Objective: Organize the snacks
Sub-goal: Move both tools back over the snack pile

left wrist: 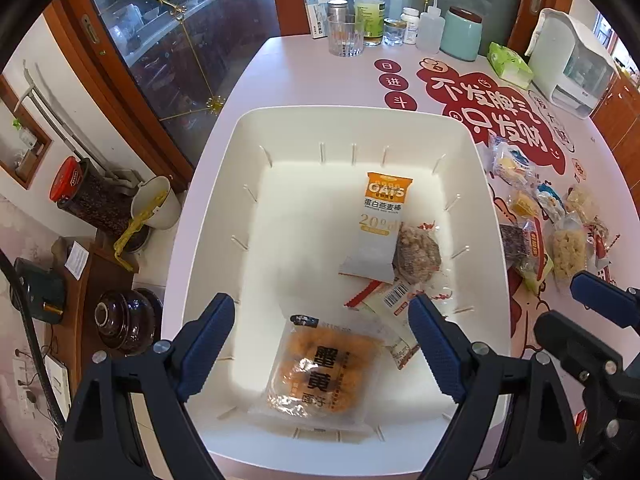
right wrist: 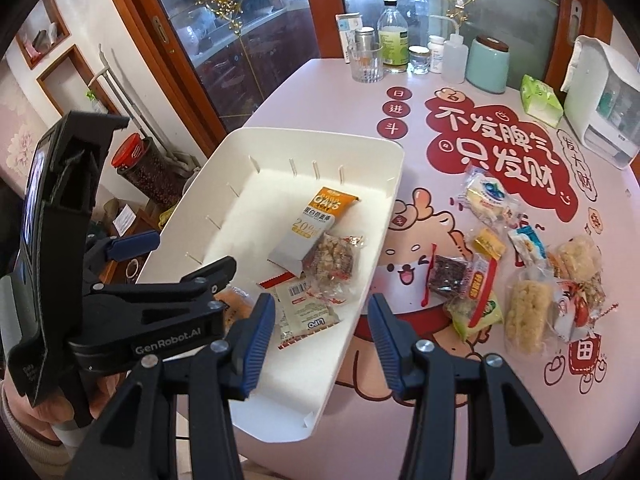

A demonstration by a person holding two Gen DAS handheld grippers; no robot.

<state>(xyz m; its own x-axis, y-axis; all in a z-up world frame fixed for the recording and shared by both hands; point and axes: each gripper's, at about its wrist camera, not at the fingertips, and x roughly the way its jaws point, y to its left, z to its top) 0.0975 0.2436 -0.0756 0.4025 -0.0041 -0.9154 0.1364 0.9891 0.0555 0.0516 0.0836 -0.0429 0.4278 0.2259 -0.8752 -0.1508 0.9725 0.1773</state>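
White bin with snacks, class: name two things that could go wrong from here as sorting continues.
1. The white bin reaches to the table edge nearest the camera; a nudge from a hand-held gripper might push it off.
2. The loose snack packets lie crowded and overlapping, so a grab may catch two or drag a neighbour.

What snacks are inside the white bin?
The white bin holds an oat bar, a nut cluster, a barcode packet and orange cakes. Anything beneath stays hidden.
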